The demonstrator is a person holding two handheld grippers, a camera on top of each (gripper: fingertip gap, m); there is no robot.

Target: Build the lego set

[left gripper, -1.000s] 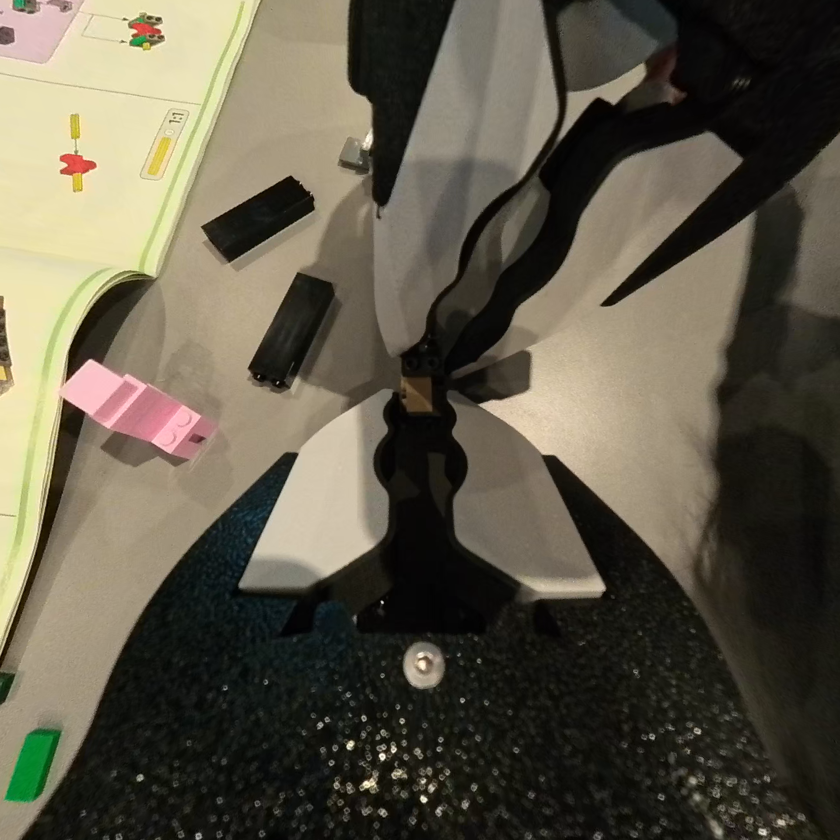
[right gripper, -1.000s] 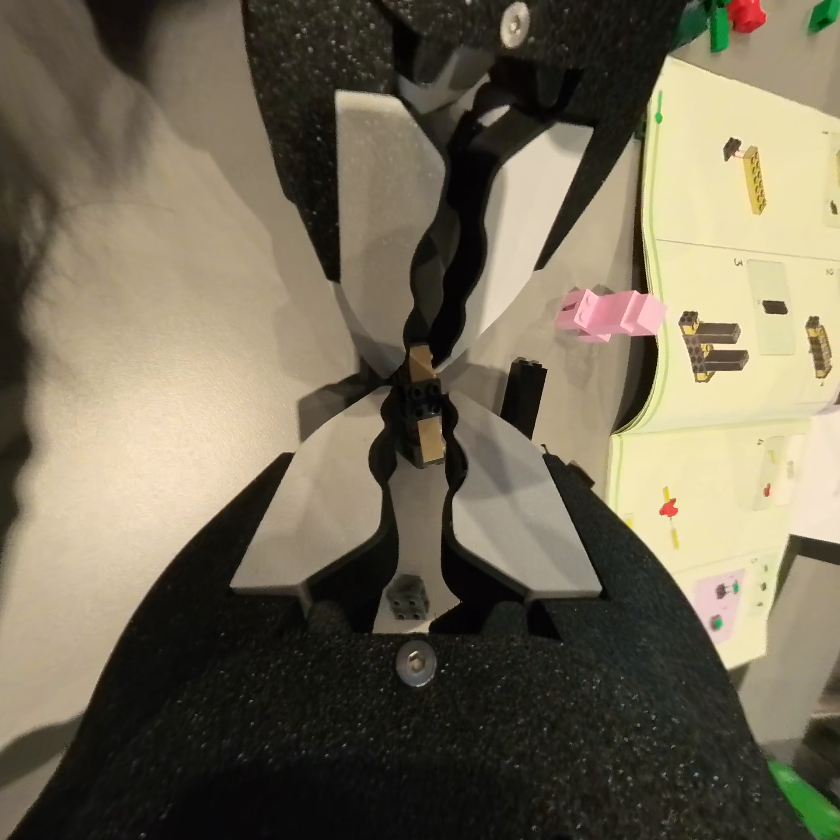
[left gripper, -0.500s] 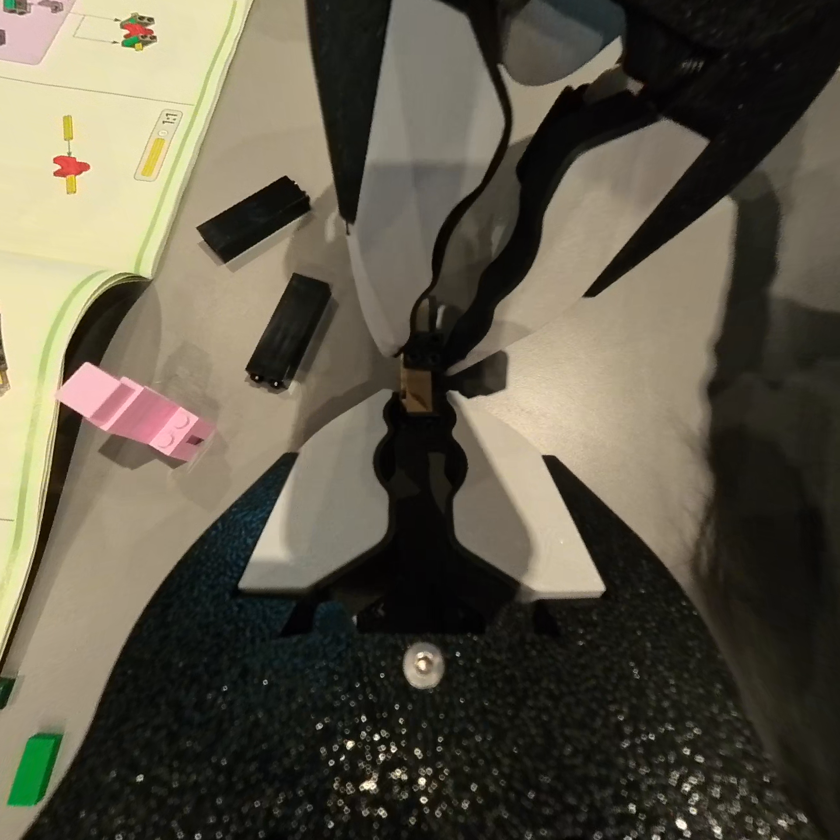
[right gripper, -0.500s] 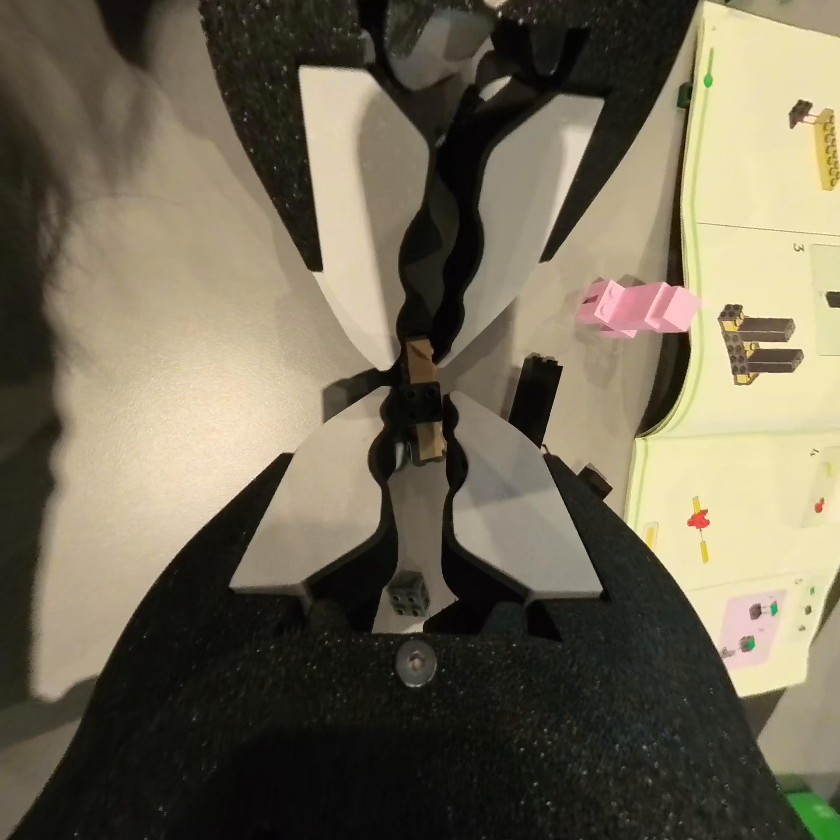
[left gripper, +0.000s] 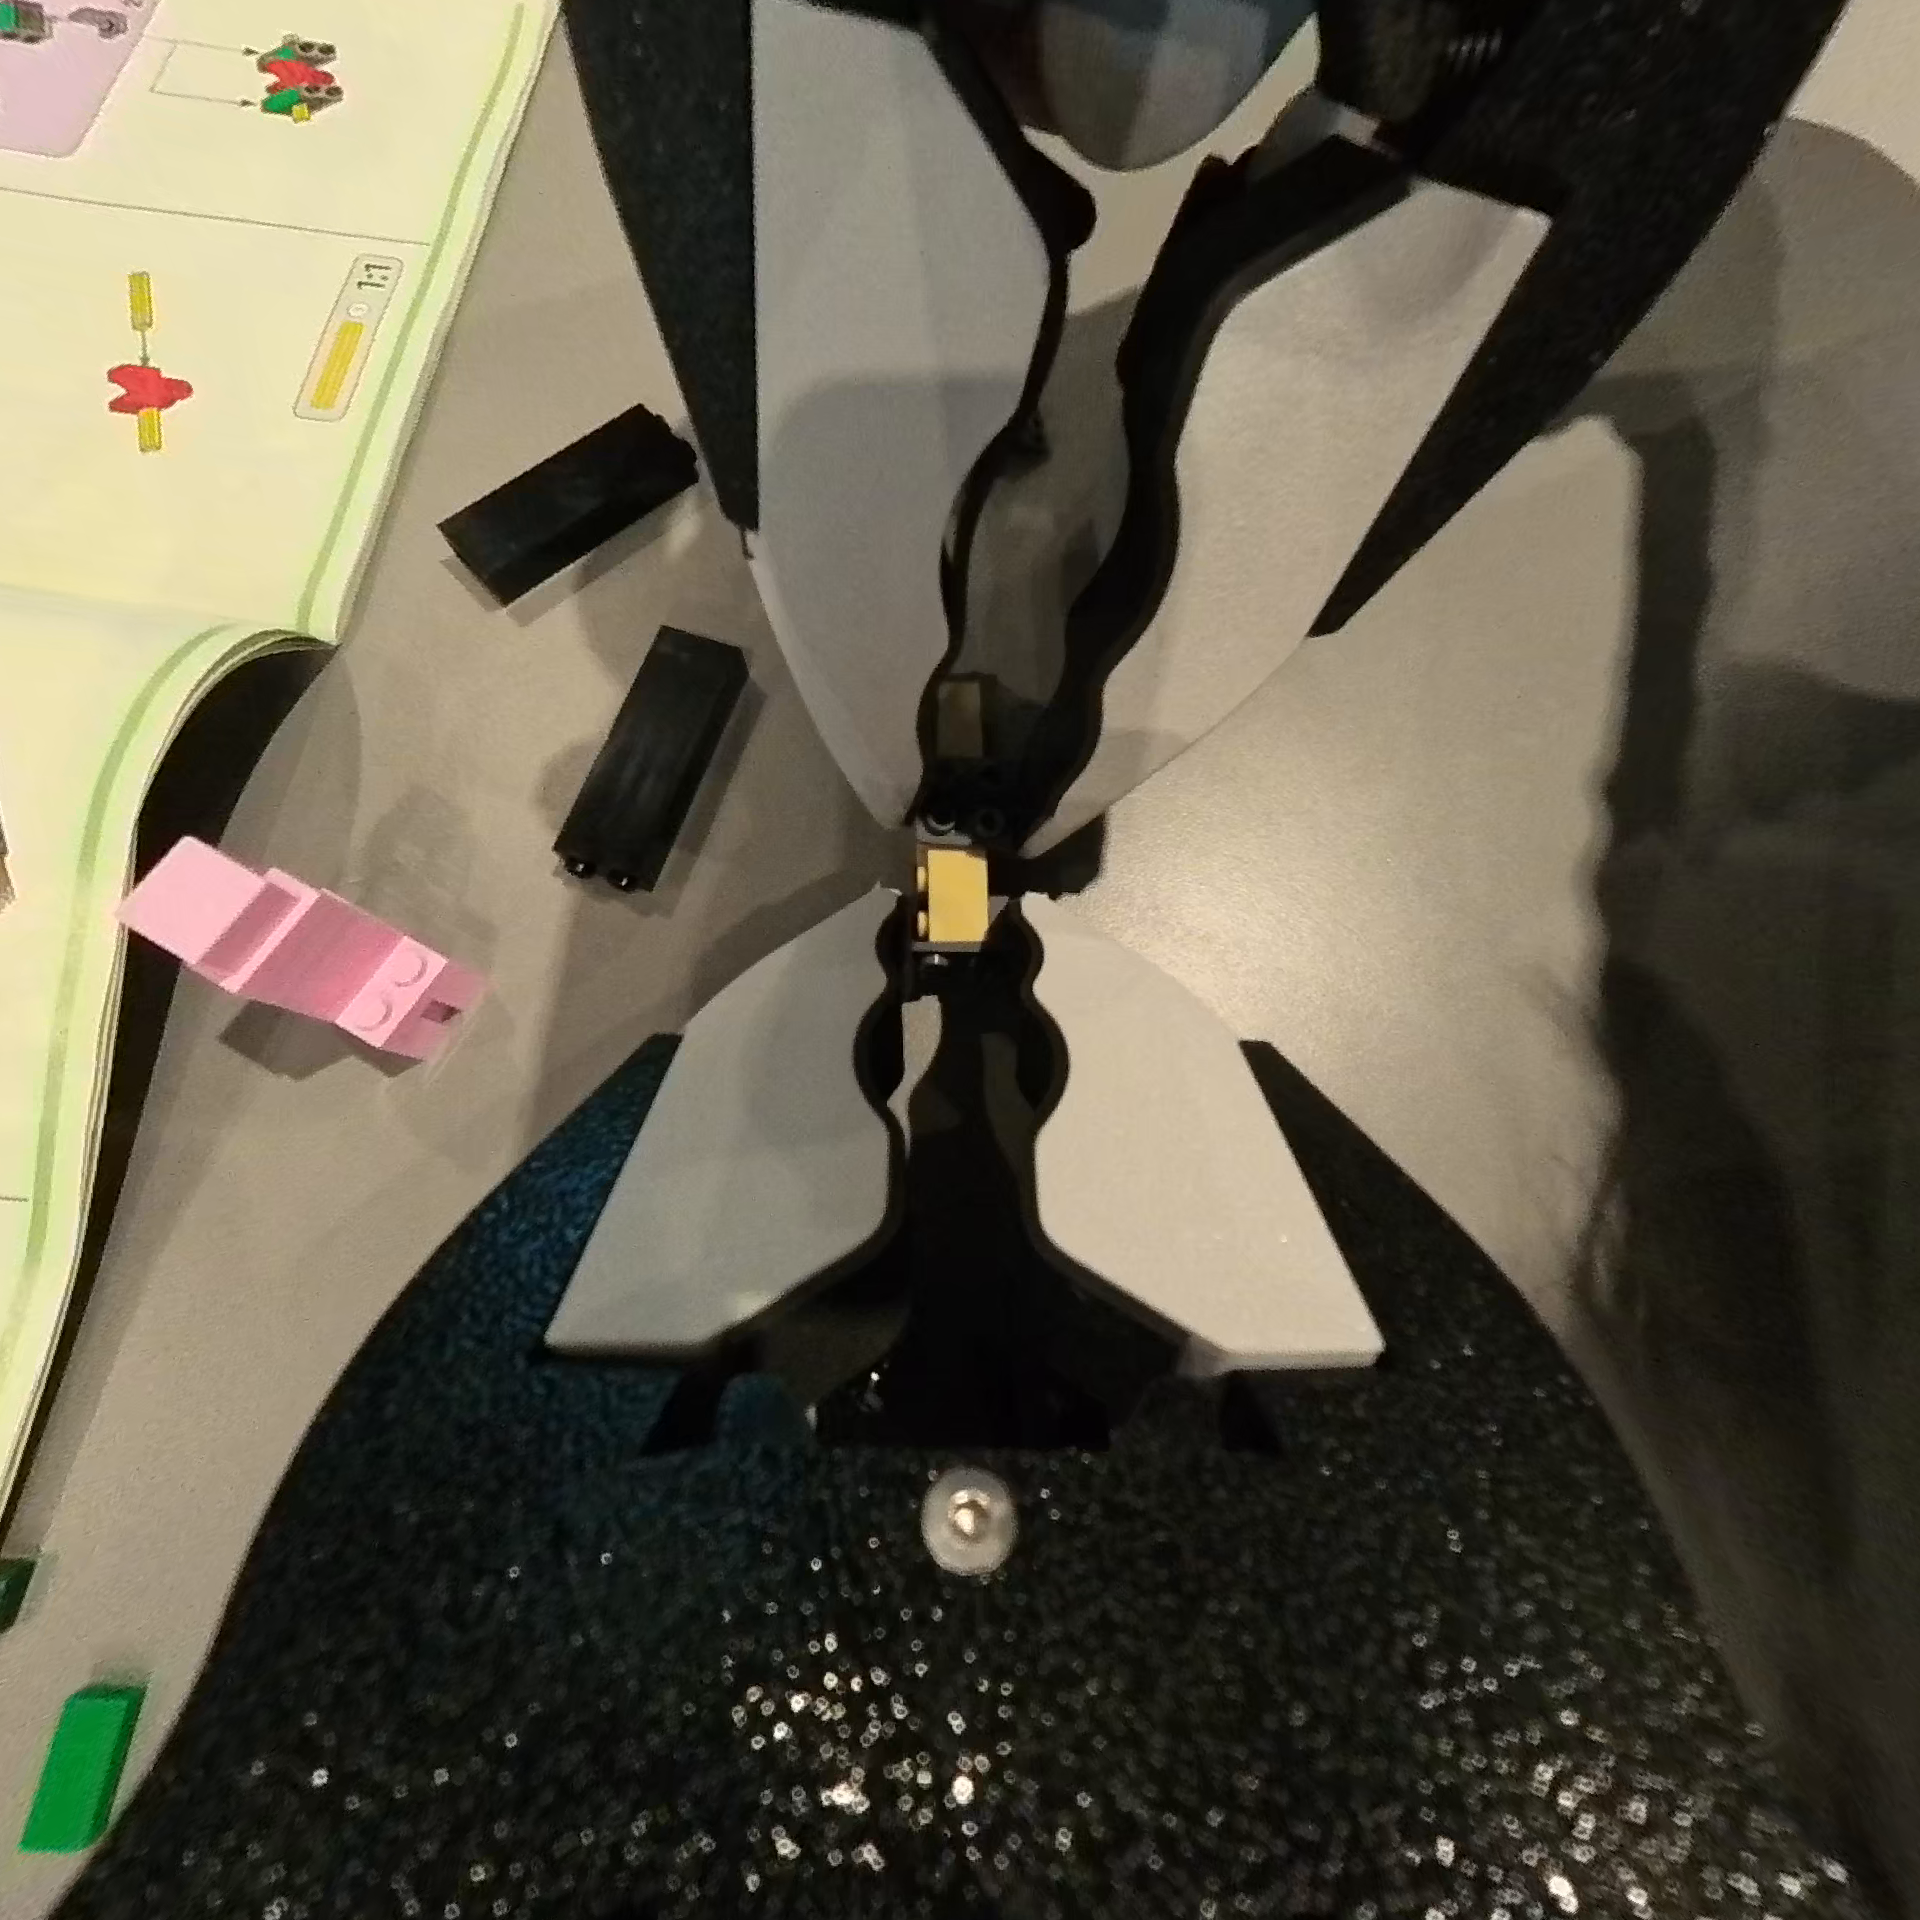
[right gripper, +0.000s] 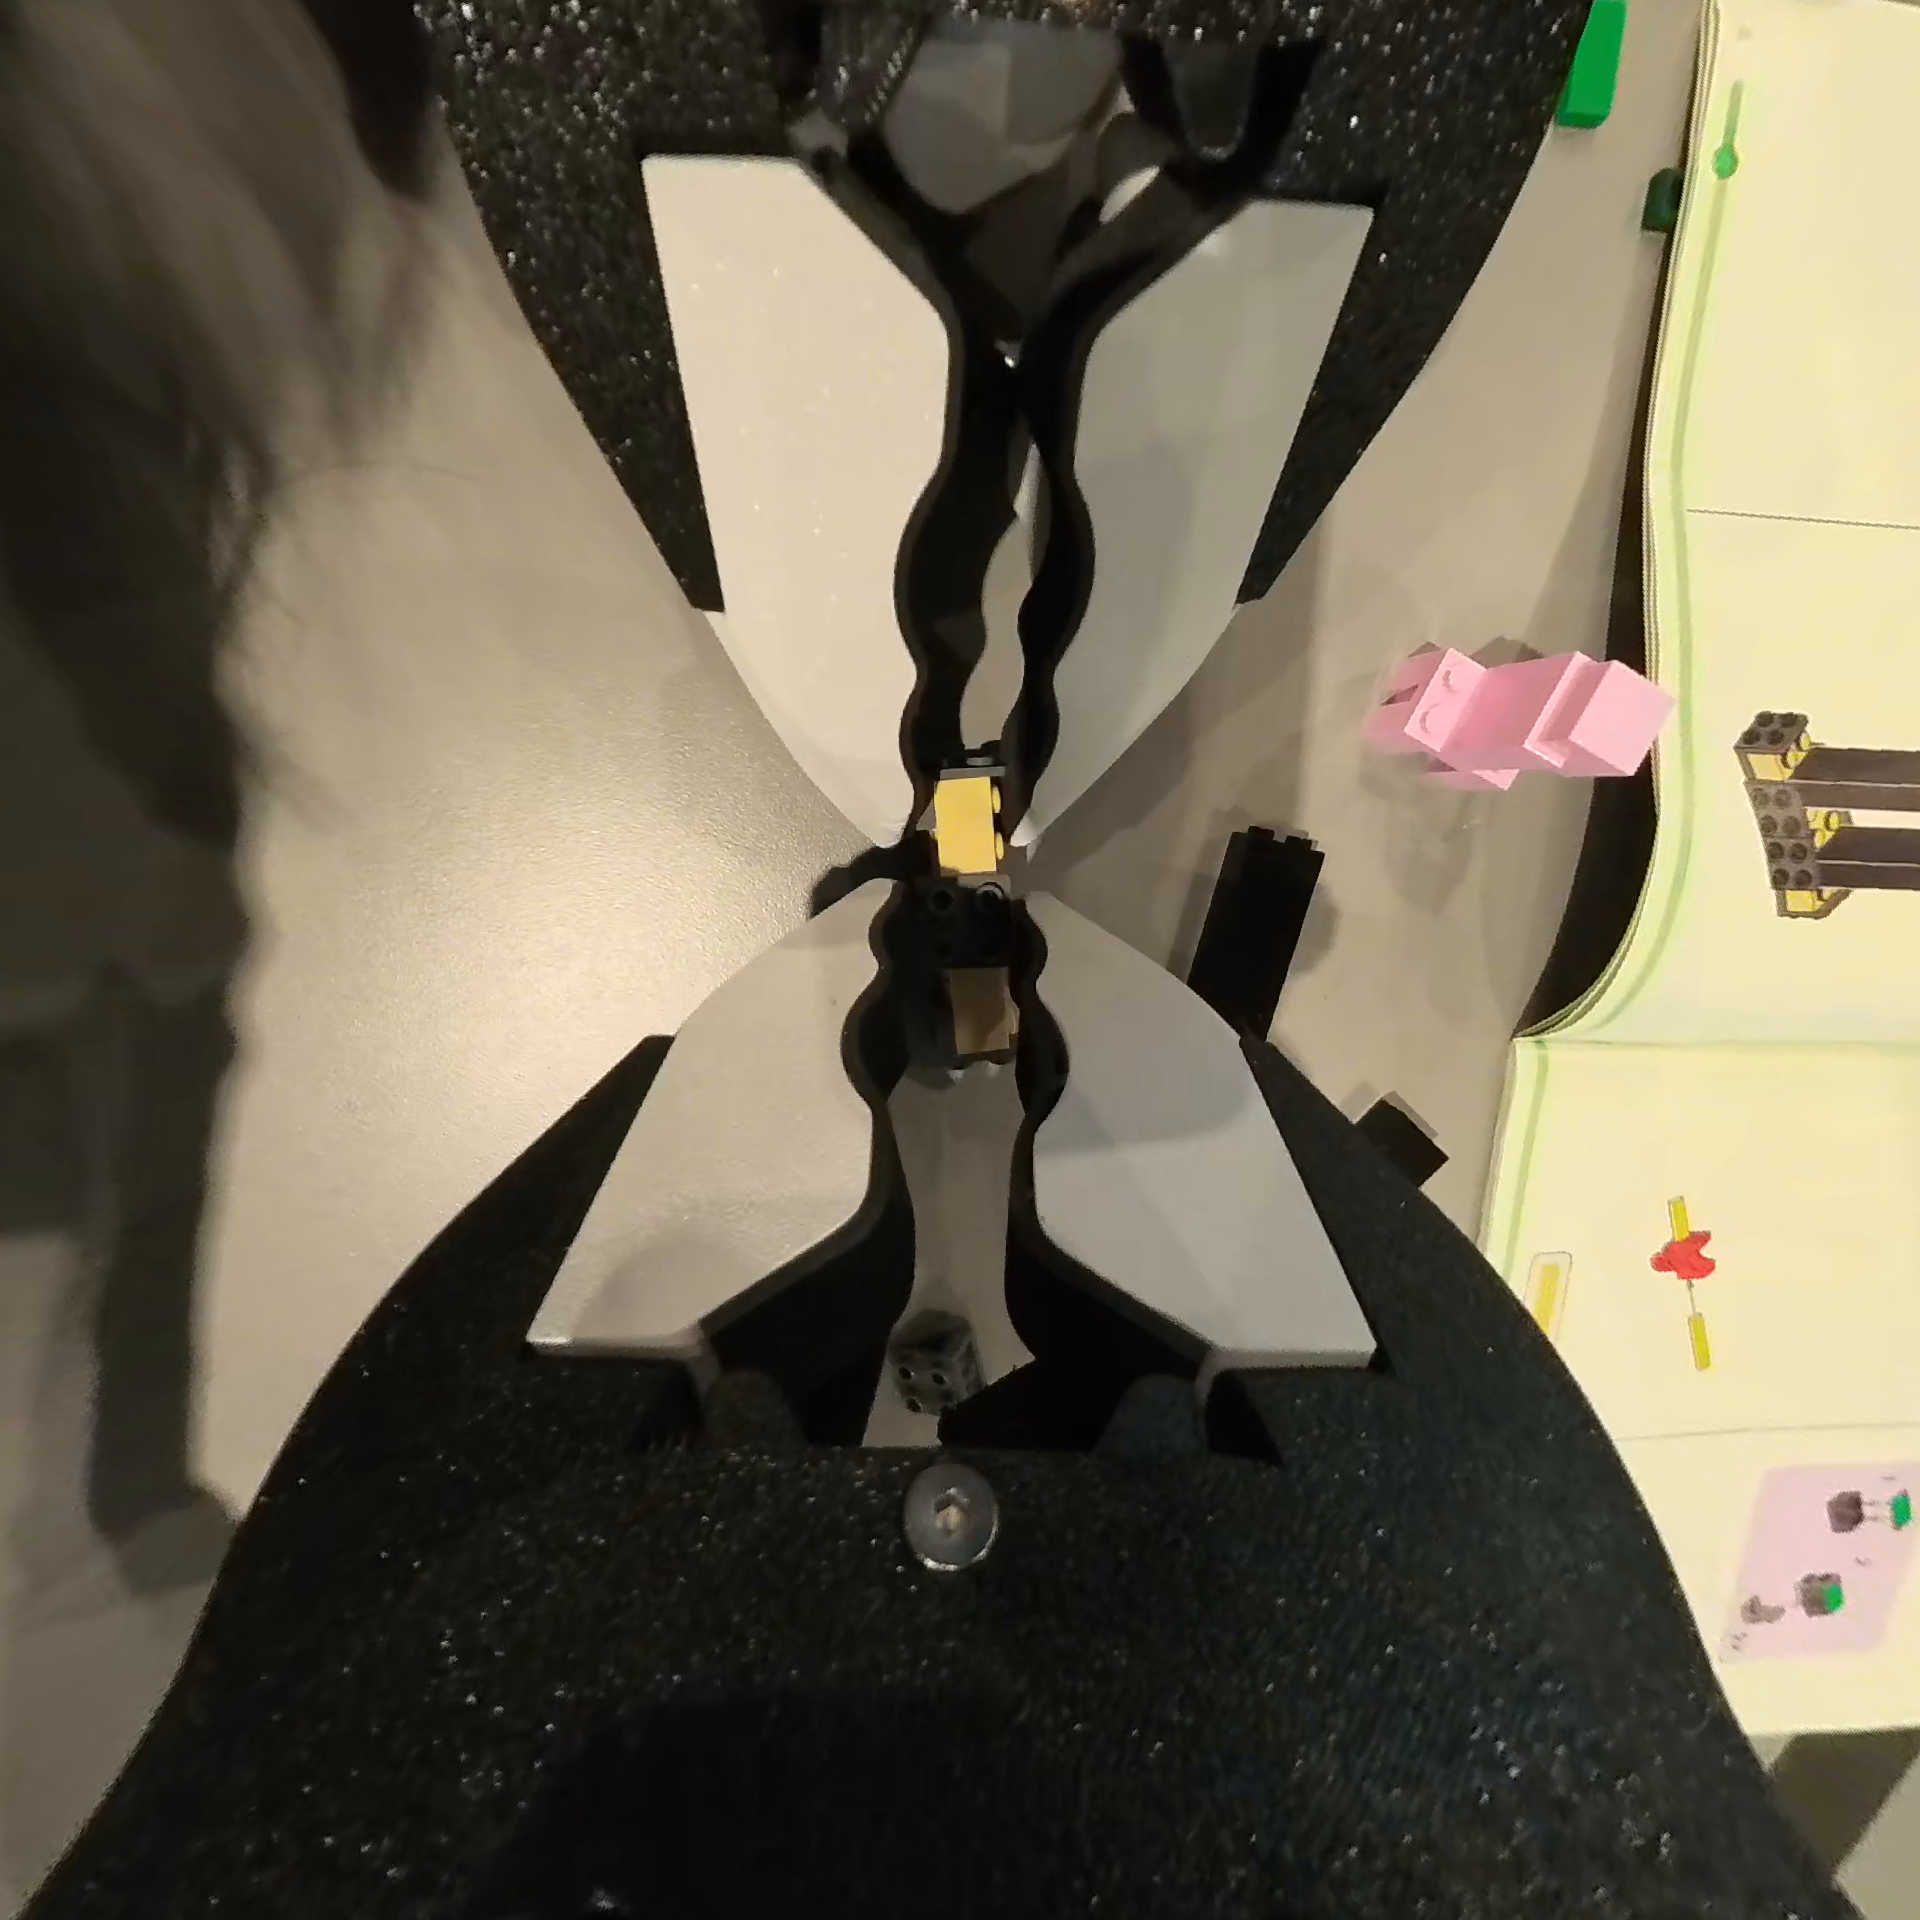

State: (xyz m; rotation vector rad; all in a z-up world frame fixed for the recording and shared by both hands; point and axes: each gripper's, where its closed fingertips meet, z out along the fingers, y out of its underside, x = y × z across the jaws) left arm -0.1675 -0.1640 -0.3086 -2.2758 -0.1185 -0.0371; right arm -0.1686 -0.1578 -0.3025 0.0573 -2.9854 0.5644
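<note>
My left gripper [left gripper: 951,935] and right gripper [right gripper: 956,904] meet tip to tip above the grey table. The left is shut on a small tan brick [left gripper: 954,891]. The right is shut on a small black studded brick [right gripper: 956,927] with a tan piece [right gripper: 982,1013] behind it between the fingers. The tan brick touches the black brick end to end. In the left wrist view the right gripper [left gripper: 966,800] comes down from the top with the black brick [left gripper: 961,808]. In the right wrist view the left gripper [right gripper: 966,831] comes from the top with the tan brick [right gripper: 966,821].
Two long black bricks [left gripper: 566,504] [left gripper: 655,758] and a pink piece [left gripper: 301,951] lie left of the grippers, beside an open instruction booklet [left gripper: 208,312]. A green brick [left gripper: 78,1745] lies at the lower left. A small dark grey studded brick [right gripper: 930,1371] lies under the right gripper. The grippers are tip to tip, or close to it.
The two grippers have swung into a straight line with each other, tips still together. The right gripper has come closer in the left view. The bricks stay held.
</note>
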